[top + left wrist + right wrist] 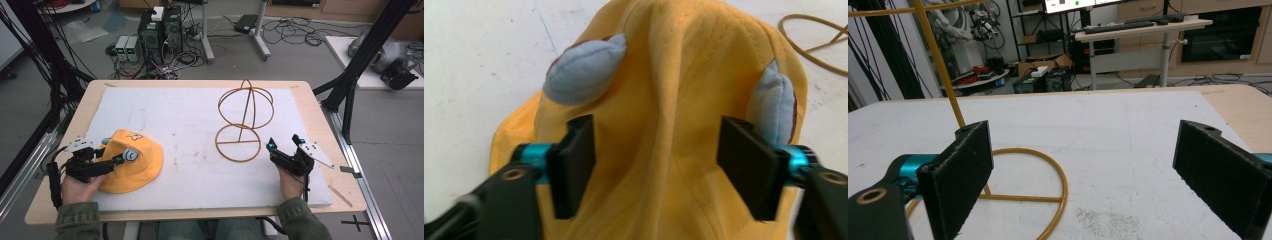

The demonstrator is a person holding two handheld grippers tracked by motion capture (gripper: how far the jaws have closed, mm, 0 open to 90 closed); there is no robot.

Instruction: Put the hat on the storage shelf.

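Straddling the yellow hat (pixel 684 100) at the counter's (pixel 190 185) left front, my left gripper (pixel 656 165) has its jaws apart around the crown, not clamped. My right gripper (pixel 1098 165) waits spread and empty just right of the wire stand (pixel 243 122), which is well right of the hat. No readable writing.
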